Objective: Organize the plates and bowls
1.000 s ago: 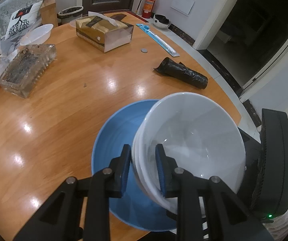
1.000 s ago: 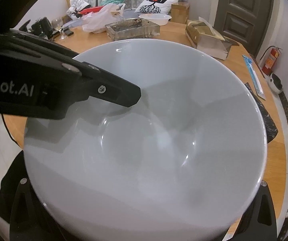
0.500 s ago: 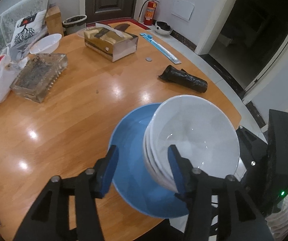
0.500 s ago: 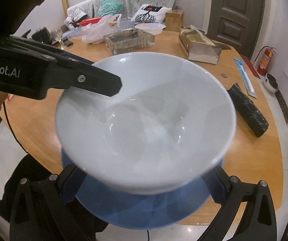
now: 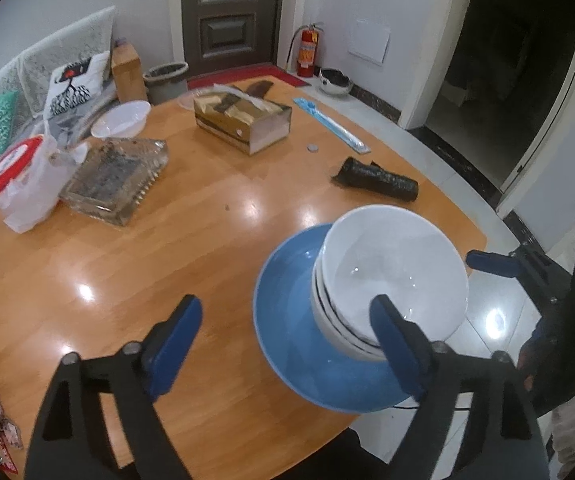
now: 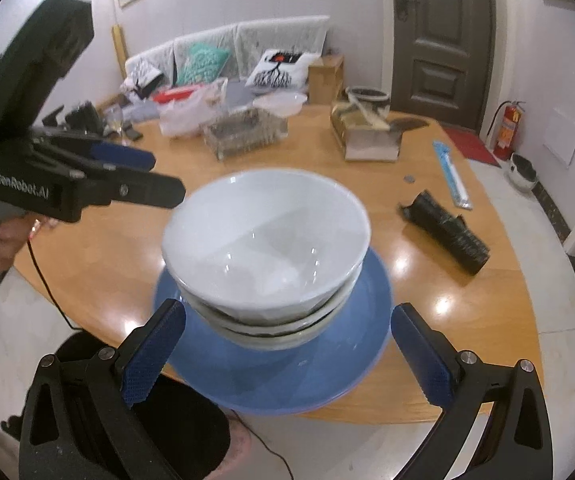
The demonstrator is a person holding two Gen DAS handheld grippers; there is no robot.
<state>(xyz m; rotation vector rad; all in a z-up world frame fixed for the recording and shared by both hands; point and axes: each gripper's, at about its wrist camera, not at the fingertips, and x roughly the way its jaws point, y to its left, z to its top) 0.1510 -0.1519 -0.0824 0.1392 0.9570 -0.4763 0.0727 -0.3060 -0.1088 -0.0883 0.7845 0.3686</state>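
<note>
**Stacked bowls on a blue plate, both grippers released**

One blue plate (image 6: 271,376) lay at the near edge of the round wooden table (image 5: 127,264), overhanging it slightly. On the plate sat one stack of white bowls (image 6: 265,240); at least three rims were countable. The left gripper (image 5: 287,328) was opening, its jaws clear of the bowls. The right gripper (image 6: 287,352) stood wide apart, flanking the stack without touching it.
</note>
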